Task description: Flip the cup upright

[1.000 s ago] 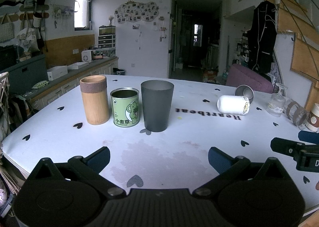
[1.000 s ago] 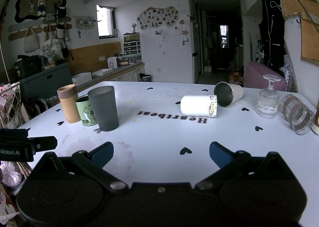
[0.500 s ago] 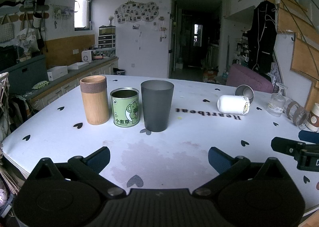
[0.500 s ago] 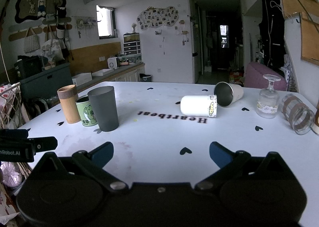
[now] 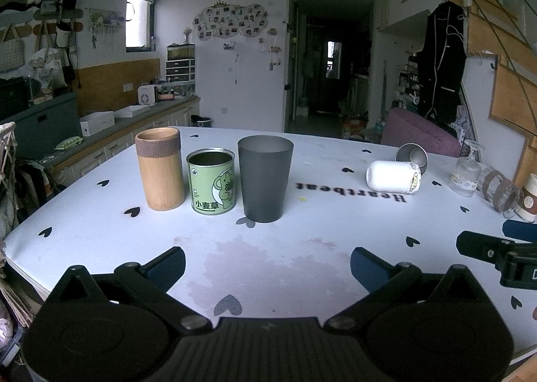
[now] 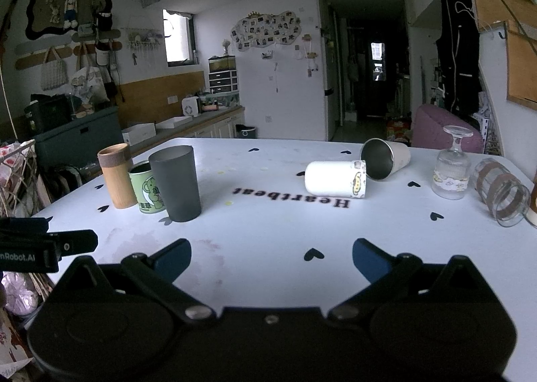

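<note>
white cup (image 6: 335, 179) on its side at mid-table, unmoved since the earlier frames, mouth touching a tipped steel cup (image 6: 386, 159) behind it. left gripper (image 5: 266, 263) and right gripper (image 6: 271, 258) low over the near edge of the white table (image 6: 268, 227), both spread wide and empty, same as half a second ago. bamboo cup (image 5: 160, 169), green tin (image 5: 210, 177) and grey tumbler (image 5: 265, 179) upright in a row at left; inverted wine glass (image 6: 451, 167) and toppled banded glass (image 6: 501, 196) at right, all unchanged.
</note>
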Motion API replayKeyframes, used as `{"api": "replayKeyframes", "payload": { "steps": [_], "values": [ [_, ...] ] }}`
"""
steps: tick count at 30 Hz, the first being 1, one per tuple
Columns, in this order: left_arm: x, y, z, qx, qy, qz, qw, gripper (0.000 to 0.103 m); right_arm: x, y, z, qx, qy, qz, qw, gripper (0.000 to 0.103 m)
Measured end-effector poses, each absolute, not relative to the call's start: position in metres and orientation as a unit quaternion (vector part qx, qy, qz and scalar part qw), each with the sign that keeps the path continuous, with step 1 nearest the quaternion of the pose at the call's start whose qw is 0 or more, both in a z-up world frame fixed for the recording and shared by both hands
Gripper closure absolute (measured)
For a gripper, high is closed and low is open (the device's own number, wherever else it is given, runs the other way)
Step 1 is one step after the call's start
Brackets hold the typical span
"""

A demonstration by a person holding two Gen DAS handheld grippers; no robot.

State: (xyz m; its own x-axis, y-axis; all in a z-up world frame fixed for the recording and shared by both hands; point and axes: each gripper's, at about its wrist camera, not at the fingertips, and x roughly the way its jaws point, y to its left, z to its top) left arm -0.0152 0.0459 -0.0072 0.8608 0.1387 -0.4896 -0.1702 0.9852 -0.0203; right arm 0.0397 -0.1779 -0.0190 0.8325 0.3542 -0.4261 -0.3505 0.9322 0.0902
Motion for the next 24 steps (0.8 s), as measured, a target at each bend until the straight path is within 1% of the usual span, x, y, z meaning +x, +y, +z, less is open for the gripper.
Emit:
{"api": "replayKeyframes", "payload": {
  "steps": [24],
  "values": [
    [-0.013, 0.0499, -0.0054, -0.031, 0.25, 0.085, 0.964, 0.0, 0.0399, -0.1781, -0.0193, 0.005, 0.223, 0.184, 0.957, 0.0]
  ]
}}
